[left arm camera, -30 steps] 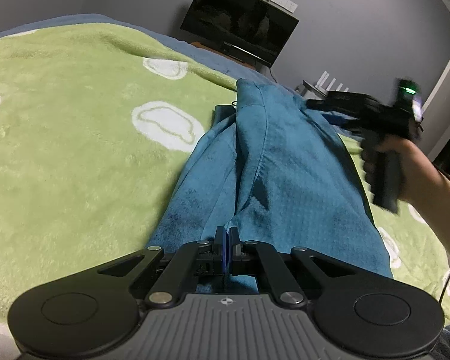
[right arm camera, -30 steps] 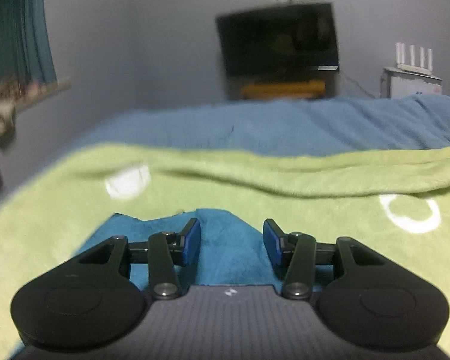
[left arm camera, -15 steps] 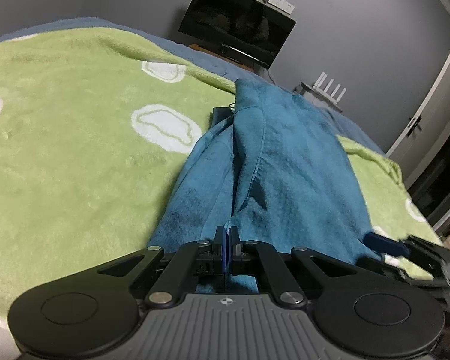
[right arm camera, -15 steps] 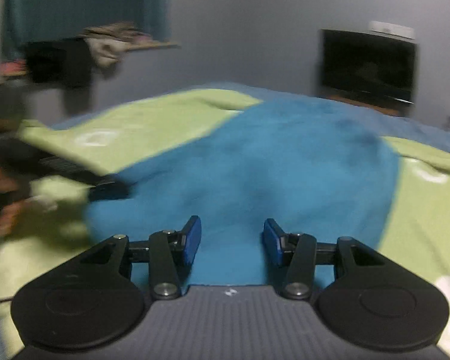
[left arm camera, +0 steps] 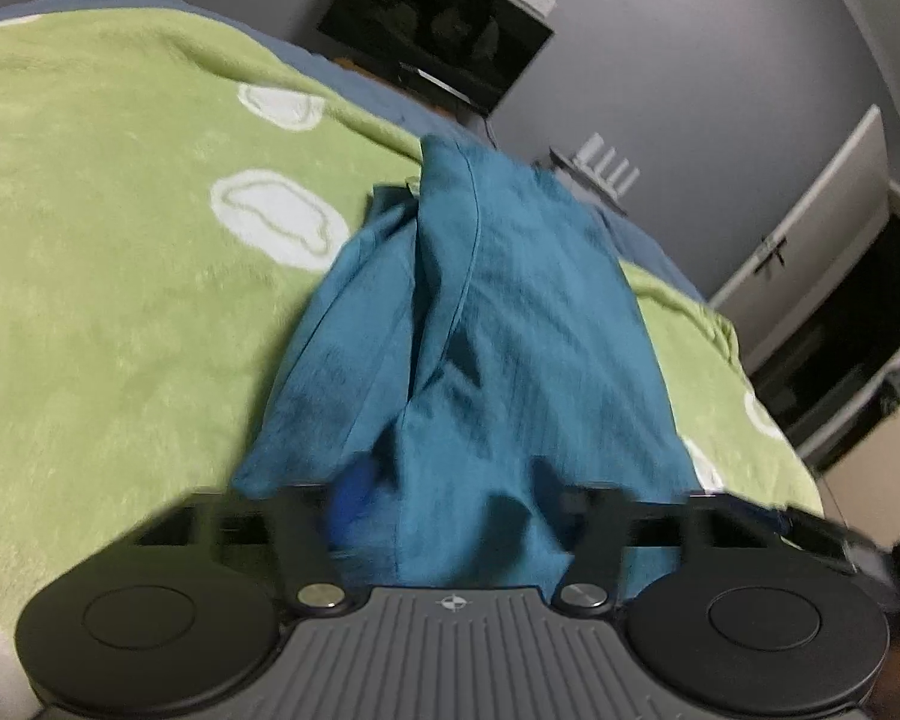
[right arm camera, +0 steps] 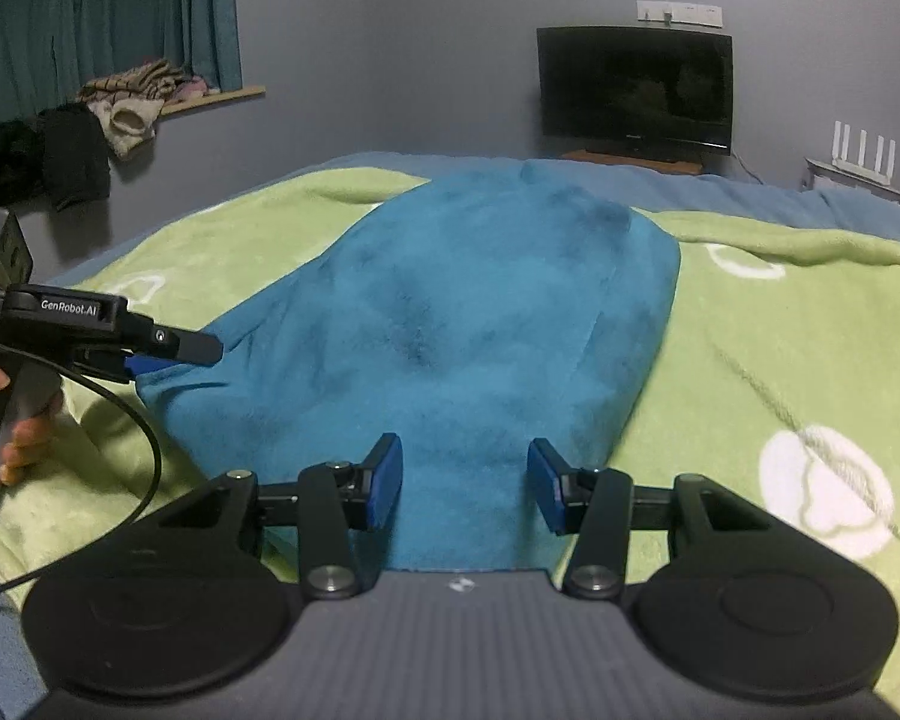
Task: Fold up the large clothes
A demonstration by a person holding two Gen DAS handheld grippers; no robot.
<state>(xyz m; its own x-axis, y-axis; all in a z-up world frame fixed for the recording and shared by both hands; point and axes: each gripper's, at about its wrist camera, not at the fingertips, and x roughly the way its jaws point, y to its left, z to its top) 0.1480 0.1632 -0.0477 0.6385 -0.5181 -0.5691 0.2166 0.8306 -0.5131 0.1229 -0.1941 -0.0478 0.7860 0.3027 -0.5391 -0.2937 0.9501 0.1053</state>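
A large teal garment (left arm camera: 510, 312) lies lengthwise on the green blanket (left arm camera: 108, 276), folded into a long strip with a seam down its left side. It also shows in the right wrist view (right arm camera: 480, 312). My left gripper (left arm camera: 462, 498) is open, its fingers spread and blurred, with the garment's near edge between them. It also shows from the side in the right wrist view (right arm camera: 168, 354), at the garment's left corner. My right gripper (right arm camera: 465, 483) is open, its blue pads (right arm camera: 384, 480) on either side of the garment's near edge.
The green blanket (right arm camera: 780, 360) with white patches covers a blue bed. A dark TV (right arm camera: 633, 87) stands against the grey far wall, a white router (right arm camera: 858, 156) beside it. Clothes (right arm camera: 132, 102) pile on a sill at the left. A white cabinet (left arm camera: 810, 240) stands on the right.
My left gripper has opened and let go of the garment's edge. My right gripper has swung from the garment's far end to its near edge, still open.
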